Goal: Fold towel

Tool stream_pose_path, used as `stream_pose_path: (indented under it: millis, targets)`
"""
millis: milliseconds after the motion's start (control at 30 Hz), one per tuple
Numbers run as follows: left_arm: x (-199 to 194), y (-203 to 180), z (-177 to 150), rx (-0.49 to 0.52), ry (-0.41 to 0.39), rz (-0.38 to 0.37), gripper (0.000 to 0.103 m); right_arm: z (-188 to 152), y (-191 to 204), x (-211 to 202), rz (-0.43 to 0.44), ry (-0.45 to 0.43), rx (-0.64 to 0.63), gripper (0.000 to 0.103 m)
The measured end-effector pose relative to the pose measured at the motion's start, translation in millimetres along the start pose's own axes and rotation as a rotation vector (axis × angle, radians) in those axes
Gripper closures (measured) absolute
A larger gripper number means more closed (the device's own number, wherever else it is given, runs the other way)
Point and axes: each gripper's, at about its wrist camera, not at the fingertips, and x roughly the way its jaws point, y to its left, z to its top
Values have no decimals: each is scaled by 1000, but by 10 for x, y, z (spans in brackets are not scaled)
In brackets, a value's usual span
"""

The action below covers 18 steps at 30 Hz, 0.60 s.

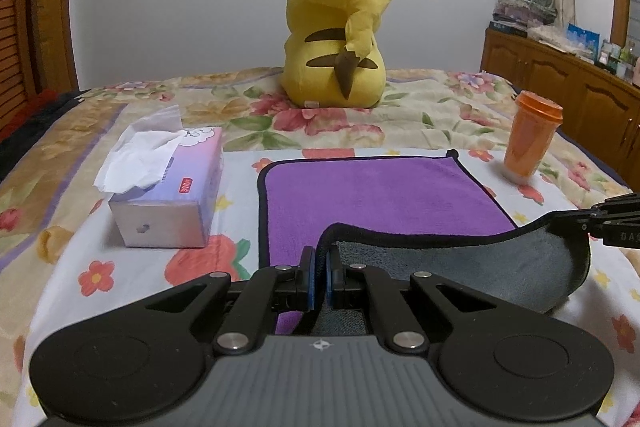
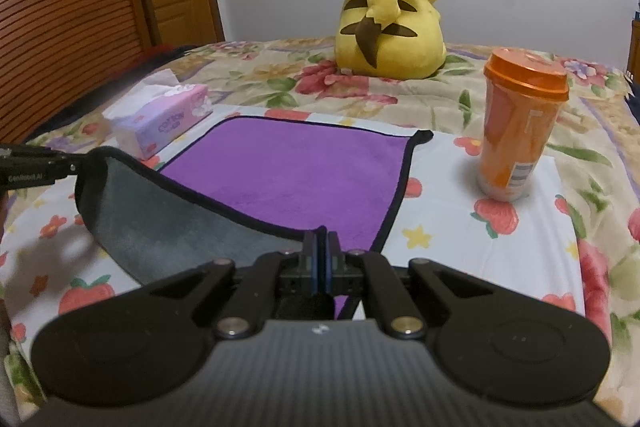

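A purple towel (image 1: 372,191) with a grey underside and black trim lies on the floral bedspread; it also shows in the right wrist view (image 2: 296,171). Its near edge is lifted and curls back, grey side (image 1: 460,267) showing. My left gripper (image 1: 320,267) is shut on the towel's near left corner. My right gripper (image 2: 321,247) is shut on the near right corner. Each gripper also shows in the other's view, the right (image 1: 576,221) and the left (image 2: 76,161), pinching the raised hem.
A tissue box (image 1: 168,195) lies left of the towel. An orange lidded cup (image 2: 520,123) stands to its right. A yellow plush toy (image 1: 340,23) sits behind on the bed. A wooden cabinet (image 1: 560,79) is at far right.
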Motion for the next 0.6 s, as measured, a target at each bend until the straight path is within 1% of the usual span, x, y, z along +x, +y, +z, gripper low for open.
stream_pose_path:
  millis: [200,433,600]
  targets:
    - [92,15,28,6,-3,4,95,19,-24,67,-4,-17,-17,99]
    - [80,46,129,-6,-39,6,95,86,-55,127,-15,-44,-38,99]
    - [123,31,218,-5,-71,21,95,168,-91,172,-16,-70,-53,99]
